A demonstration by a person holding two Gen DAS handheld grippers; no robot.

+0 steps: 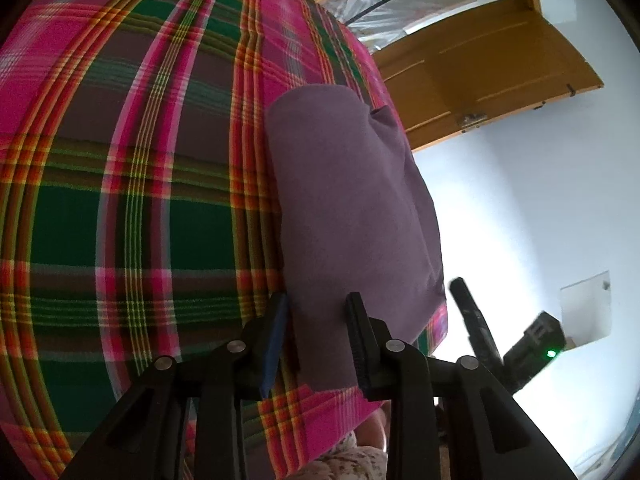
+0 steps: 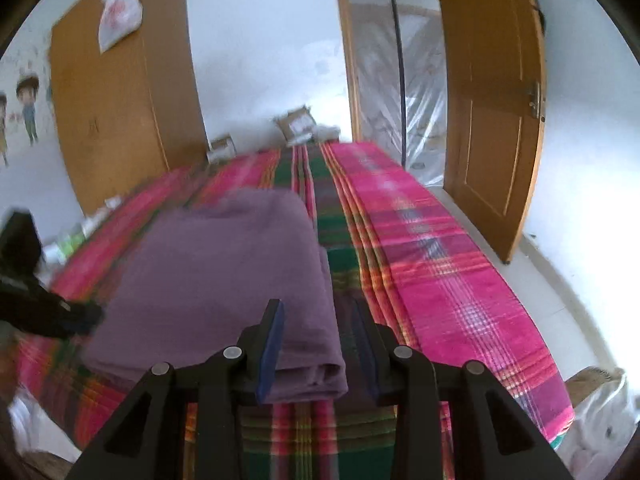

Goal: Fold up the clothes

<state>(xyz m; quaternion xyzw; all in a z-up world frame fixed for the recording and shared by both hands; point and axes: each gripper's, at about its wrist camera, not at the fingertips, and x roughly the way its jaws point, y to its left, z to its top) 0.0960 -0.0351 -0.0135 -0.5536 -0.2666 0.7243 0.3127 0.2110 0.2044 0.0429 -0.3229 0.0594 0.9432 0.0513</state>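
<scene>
A purple cloth [image 1: 348, 200], folded into a thick rectangle, lies on a bed under a pink and green plaid cover [image 1: 120, 200]. My left gripper [image 1: 318, 300] is open, and the cloth's near edge sits between its spread fingers. In the right wrist view, the purple cloth [image 2: 224, 276] lies just ahead and to the left. My right gripper [image 2: 318, 306] is also open and straddles the cloth's near right corner, where the folded layers show. The left gripper [image 2: 76, 316] appears blurred at the cloth's left edge, and the right gripper [image 1: 476, 320] shows beside the bed edge in the left wrist view.
A wooden wardrobe [image 2: 120, 100] with a plastic bag on it stands beyond the bed's far left. An open wooden door [image 2: 492, 112] is at the right, past the bed edge. Cardboard boxes [image 2: 298, 124] sit at the bed's far end. The plaid cover [image 2: 440, 280] is bare to the right.
</scene>
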